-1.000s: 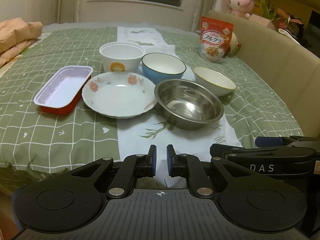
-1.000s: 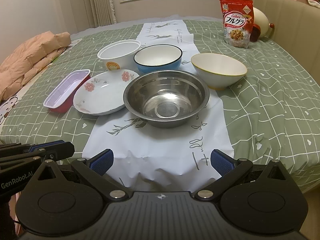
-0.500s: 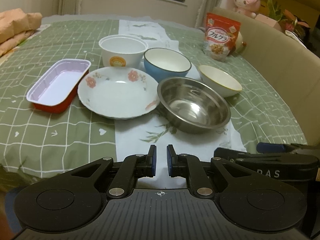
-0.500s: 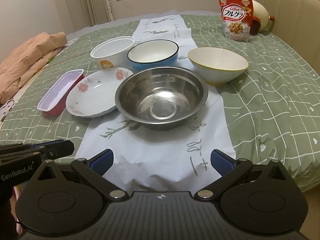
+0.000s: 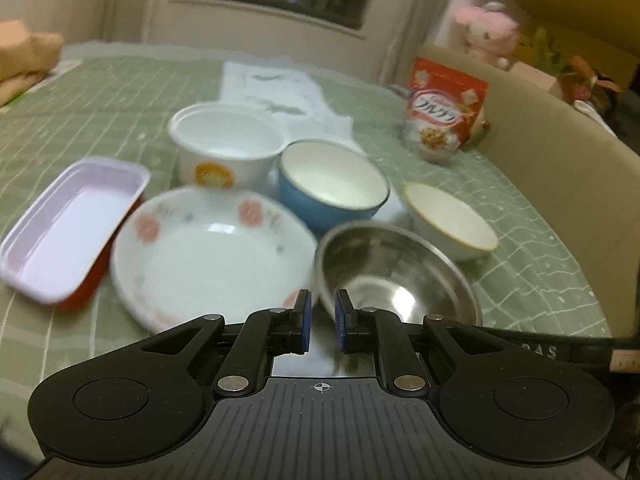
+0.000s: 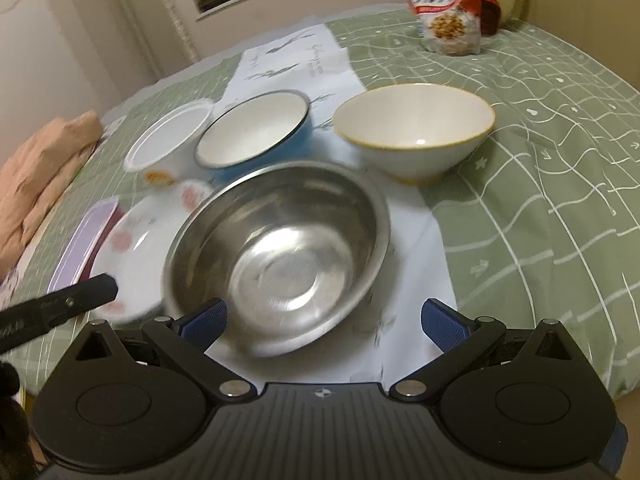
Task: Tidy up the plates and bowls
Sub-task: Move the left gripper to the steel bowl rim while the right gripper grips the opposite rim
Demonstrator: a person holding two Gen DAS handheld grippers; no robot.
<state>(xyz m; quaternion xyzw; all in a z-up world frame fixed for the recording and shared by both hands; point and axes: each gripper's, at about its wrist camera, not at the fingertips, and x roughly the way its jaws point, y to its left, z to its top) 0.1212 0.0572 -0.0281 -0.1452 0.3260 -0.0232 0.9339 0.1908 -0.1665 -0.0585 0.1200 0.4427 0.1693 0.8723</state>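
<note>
The left hand-held gripper (image 5: 320, 320) has its blue pads nearly together, a narrow gap just starting to widen, with nothing between them; it now sits low over the seam between the floral plate (image 5: 212, 256) and the steel bowl (image 5: 396, 280). The right hand-held gripper (image 6: 322, 320) stands wide open and empty, its pads flanking the near rim of the steel bowl without touching it. Compared with a second ago, both have closed in on the dishes, which fill far more of each view, and the right one has rolled so the scene tilts. That suggests the first pick-up is about to begin, probably the steel bowl; nothing has been stacked yet.

On the green-checked desk (image 6: 560, 160) lie one floral plate, one rectangular tray (image 5: 72, 224), and four bowls: steel, blue (image 5: 332, 184), gold-rimmed white (image 6: 416, 128), and a white cup-like one (image 5: 228, 144). One cereal bag (image 5: 444, 120) stands behind.
</note>
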